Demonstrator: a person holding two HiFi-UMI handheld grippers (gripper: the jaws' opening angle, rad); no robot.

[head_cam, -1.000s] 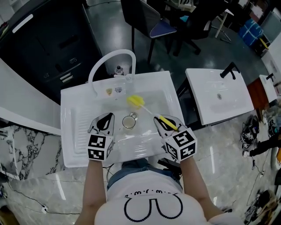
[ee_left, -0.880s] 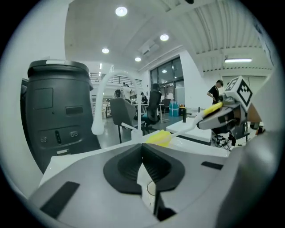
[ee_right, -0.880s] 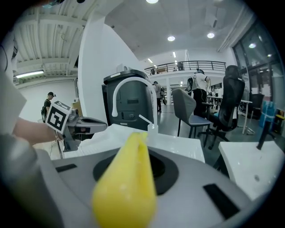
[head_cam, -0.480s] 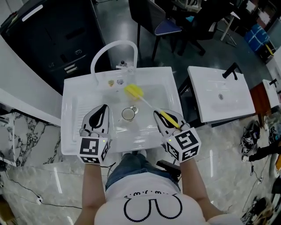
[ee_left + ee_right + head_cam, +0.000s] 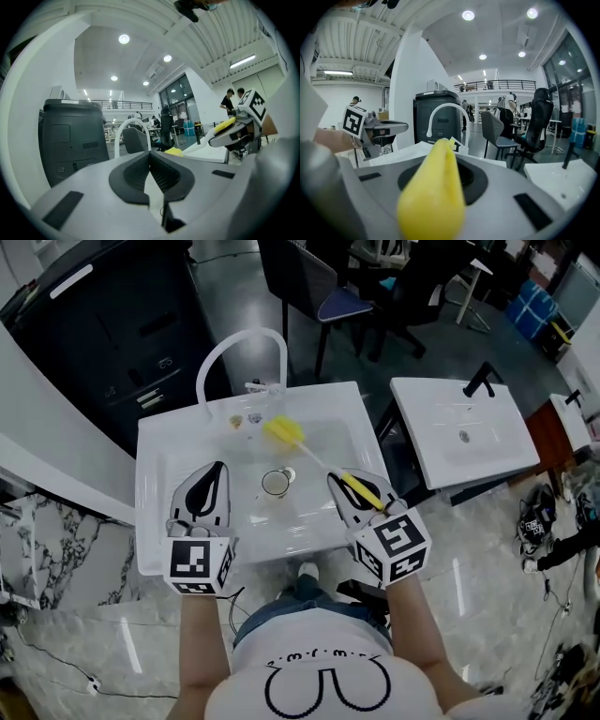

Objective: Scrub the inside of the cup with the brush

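**Both claws lift up out of the sink**

Both hands have come up since a moment ago, and the left claw (image 5: 214, 471) has slid away from the cup (image 5: 275, 483). Before, it was just beside the cup. Now it is a little way off to the left, over the flat side of the white sink (image 5: 157, 521).

The left claw is pressed together and has nothing in it. In the left gripper view its two dark pads meet in the middle, with only the room behind them.

The right claw (image 5: 336, 480) is pinching the brush (image 5: 286, 435) by its yellow handle. In the right gripper view the fat yellow handle fills the space between the jaws. The thin rod of the brush runs up and to the left from that claw. Its yellow sponge head hangs in the air over the back of the sink, near the bent white tap (image 5: 225, 357). The head is not in the cup.

The cup stands upright on the bottom of the sink, between the two claws, with its open mouth facing up. Nothing is touching it.
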